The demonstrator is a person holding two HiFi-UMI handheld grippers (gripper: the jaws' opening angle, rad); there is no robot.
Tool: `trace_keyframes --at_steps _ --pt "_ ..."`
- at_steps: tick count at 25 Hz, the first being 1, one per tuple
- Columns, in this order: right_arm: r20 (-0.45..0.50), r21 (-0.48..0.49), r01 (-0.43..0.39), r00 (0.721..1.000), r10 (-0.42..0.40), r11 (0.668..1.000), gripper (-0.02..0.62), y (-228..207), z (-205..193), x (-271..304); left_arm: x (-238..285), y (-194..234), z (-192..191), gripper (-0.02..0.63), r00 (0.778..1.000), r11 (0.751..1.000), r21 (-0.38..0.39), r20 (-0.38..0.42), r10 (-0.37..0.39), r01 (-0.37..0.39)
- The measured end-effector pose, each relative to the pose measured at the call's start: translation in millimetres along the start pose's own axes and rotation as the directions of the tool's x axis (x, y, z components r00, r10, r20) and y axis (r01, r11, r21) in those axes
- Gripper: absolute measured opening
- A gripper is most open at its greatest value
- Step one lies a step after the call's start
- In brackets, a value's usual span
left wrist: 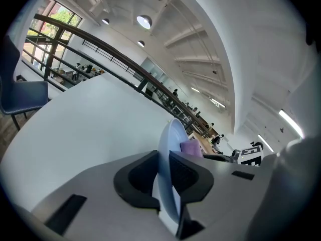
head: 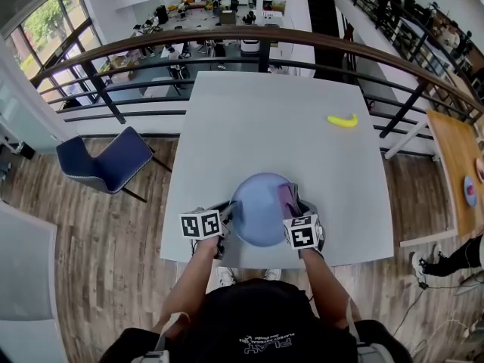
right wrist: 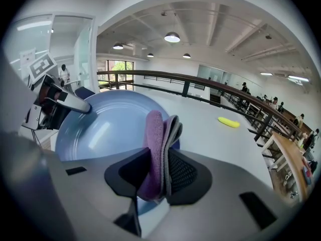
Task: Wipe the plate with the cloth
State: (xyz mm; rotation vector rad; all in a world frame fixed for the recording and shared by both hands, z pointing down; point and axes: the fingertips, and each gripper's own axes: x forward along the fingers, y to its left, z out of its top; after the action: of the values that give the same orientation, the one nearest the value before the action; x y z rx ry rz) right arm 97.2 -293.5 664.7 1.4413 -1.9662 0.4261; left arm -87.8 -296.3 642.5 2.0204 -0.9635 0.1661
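The left gripper (left wrist: 163, 172) is clamping the plate (head: 261, 210) by its rim above the table's (head: 272, 119) near edge, the right gripper (right wrist: 160, 172) is pinching the cloth (right wrist: 153, 137) at its face, and heavy wiping pressure is risking the plate slipping free.

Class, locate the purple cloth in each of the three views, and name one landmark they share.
Head view: purple cloth, lower centre, at the right of the blue plate.
Left gripper view: right of centre, just behind the plate's rim.
Right gripper view: centre, clamped between the jaws.
Shared landmark: the blue plate.
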Motion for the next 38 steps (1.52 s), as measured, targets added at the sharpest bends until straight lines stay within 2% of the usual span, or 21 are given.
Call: trace_keyframes --at_steps 5,12,17,27,38 --pt "0.053 -0.001 -0.024 0.998 0.024 1.0 0.11 21.3 11.6 -10.5 -1.9 0.6 1.9 0.058 1.0 1.0 0.007 0.006 0.016 -0.016" --pt "0.103 -0.021 -0.201 0.974 0.202 0.979 0.11 93.1 33.7 -27.4 -1.3 -1.4 0.4 0.049 1.0 1.0 -0.01 0.021 0.011 -0.011" --pt "0.09 -0.063 -0.274 0.956 0.279 0.96 0.11 126.9 39.0 -27.4 -2.0 1.6 2.0 0.044 0.999 1.0 -0.024 0.038 0.018 -0.018" --pt "0.045 -0.099 -0.312 0.947 0.317 0.945 0.11 147.1 31.9 -32.6 -9.8 7.5 0.7 0.04 0.996 0.997 -0.061 0.079 0.05 -0.046" --pt "0.012 -0.108 -0.312 0.949 0.316 0.944 0.11 133.2 14.7 -34.2 -15.4 12.3 6.5 0.041 0.994 0.995 -0.085 0.098 0.056 -0.048"
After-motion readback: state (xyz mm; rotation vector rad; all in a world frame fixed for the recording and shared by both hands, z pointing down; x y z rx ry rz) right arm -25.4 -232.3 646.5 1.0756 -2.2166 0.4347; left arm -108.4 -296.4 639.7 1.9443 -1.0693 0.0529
